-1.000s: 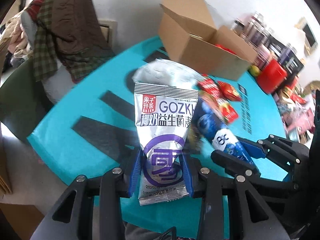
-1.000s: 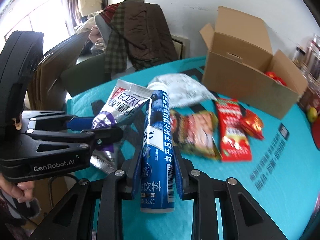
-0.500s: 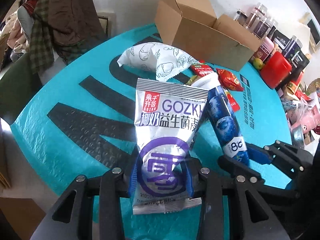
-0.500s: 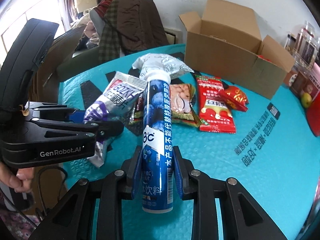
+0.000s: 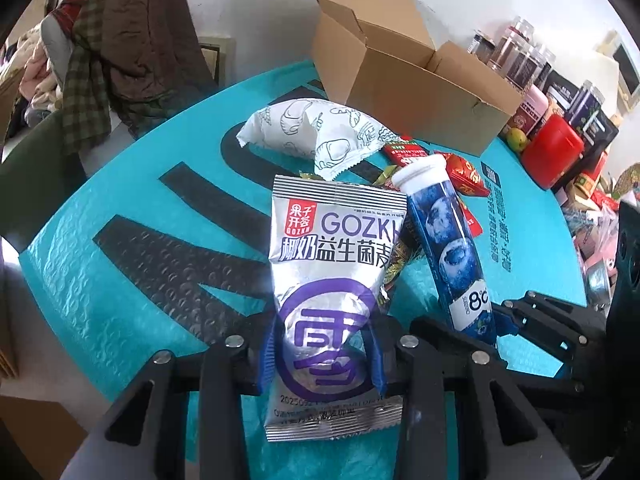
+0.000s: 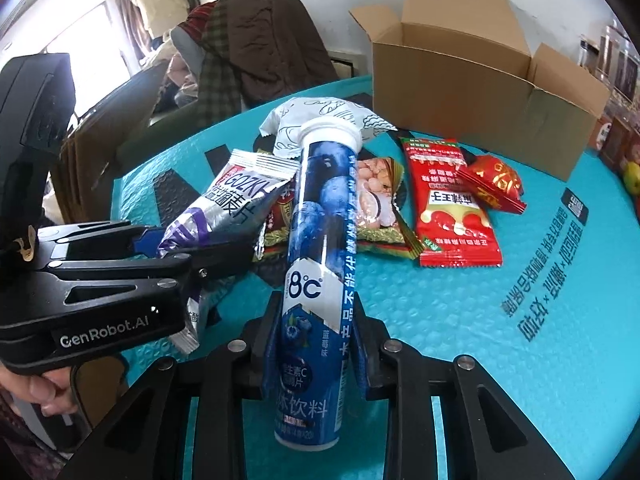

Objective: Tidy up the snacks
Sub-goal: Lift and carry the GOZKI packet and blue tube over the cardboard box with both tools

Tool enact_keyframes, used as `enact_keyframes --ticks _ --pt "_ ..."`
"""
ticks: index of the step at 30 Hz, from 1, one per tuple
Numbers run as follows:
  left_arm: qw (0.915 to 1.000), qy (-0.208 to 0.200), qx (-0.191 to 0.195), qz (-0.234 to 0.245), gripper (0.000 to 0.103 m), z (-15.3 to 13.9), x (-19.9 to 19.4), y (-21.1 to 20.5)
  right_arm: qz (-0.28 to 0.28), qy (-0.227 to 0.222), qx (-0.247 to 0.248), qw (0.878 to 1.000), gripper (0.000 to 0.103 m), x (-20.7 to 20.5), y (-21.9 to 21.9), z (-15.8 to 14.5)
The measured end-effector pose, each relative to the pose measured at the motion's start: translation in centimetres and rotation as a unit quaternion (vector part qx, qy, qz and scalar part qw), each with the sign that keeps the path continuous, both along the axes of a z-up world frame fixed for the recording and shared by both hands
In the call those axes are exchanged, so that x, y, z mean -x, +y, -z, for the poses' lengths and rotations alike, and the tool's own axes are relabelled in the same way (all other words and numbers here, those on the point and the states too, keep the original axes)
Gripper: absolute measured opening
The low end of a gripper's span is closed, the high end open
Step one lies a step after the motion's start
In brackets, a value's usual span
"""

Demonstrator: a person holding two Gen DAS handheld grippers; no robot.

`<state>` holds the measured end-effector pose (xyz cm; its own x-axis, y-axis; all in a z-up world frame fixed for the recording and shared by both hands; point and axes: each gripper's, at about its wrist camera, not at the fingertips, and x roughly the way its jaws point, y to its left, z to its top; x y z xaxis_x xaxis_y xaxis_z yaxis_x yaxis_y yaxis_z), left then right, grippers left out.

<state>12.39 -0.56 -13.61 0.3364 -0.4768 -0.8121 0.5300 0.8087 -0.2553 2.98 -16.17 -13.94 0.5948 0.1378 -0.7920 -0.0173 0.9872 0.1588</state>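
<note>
2 wrist views—angled down, overlapping.

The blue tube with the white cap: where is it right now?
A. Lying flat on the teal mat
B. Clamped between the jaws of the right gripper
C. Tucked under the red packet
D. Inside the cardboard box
B: the blue tube sits clamped between the jaws of the right gripper, its white cap pointing toward the cardboard box, clear of the teal mat.
</note>
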Motion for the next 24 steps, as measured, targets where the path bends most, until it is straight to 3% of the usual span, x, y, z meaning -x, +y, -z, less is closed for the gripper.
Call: enact_keyframes --ticks 13,24 --pt "0.9992 -0.017 0.031 0.016 0.032 -3.3 2.8 0.3 -0.016 -0.036 -0.04 0.998 0.028 2.7 -0.7 -2.1" --pt "0.9954 -0.047 0.064 0.053 0.032 -6.8 4.2 -1.5 0.002 -0.08 -0.038 0.996 0.028 5.7 -2.0 -5.5"
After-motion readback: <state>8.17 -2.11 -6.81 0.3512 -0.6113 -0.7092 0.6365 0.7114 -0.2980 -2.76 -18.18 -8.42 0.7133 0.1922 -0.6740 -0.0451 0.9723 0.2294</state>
